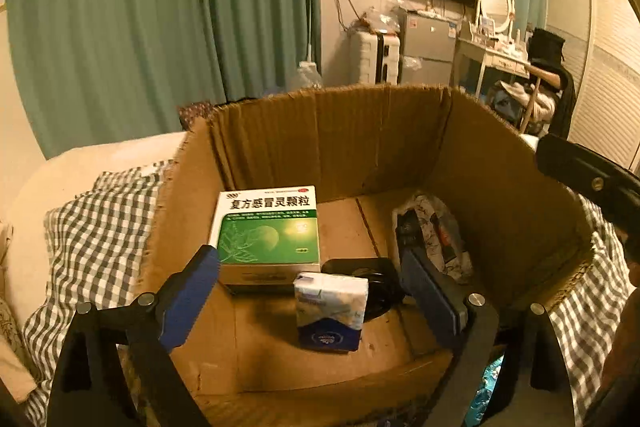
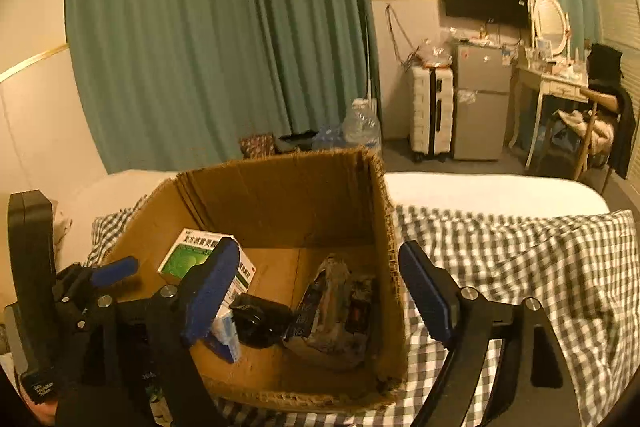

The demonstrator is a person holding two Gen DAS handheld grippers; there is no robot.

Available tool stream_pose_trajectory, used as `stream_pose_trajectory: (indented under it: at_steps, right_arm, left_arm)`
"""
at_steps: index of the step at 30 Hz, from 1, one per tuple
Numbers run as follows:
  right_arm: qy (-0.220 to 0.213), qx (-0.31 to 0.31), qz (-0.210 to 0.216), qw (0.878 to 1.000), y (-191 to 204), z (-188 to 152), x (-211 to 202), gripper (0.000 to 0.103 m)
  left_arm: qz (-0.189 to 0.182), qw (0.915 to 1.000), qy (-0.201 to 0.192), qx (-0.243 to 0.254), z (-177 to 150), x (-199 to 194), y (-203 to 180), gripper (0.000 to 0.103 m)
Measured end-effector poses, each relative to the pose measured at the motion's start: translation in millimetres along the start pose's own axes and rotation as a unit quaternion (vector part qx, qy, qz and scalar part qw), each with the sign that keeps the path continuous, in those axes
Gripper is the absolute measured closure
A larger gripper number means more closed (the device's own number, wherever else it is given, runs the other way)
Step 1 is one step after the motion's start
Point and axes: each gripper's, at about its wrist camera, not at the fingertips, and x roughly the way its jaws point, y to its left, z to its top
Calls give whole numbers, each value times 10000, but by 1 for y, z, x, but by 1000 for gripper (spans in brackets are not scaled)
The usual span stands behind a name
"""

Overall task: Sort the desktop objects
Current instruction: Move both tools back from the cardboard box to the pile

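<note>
Hovering over the cardboard box (image 1: pixel 492 163), my left gripper (image 1: pixel 310 287) and right gripper (image 2: pixel 320 291) both gape wide, empty. Inside already: green medicine box (image 1: pixel 268 227), tissue pack (image 1: pixel 330 311), black item (image 2: pixel 260 319), patterned pouch (image 2: pixel 336 311) (anything left outside is unseen).

The cardboard box (image 1: pixel 500 195) is brown, rough paper board with torn, fuzzy edges. The green medicine box (image 1: pixel 268 231) is smooth, shiny card. The tissue pack (image 1: pixel 330 311) has soft, shiny plastic wrap. The checked cloth (image 2: pixel 520 259) is soft woven fabric. The curtain (image 2: pixel 208 27) is matt cloth.
</note>
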Motion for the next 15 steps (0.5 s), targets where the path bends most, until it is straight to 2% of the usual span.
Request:
stream_pose_trajectory:
  at_steps: [7, 15]
  right_arm:
    - [-184, 199, 33, 9996, -8, -8, -49, 21]
    - [-20, 285, 149, 9995, 4, -38, -90, 21]
  left_arm:
    - [-127, 9988, -76, -469, -8, -41, 18, 8]
    - [-69, 9991, -45, -406, -38, -88, 17, 8]
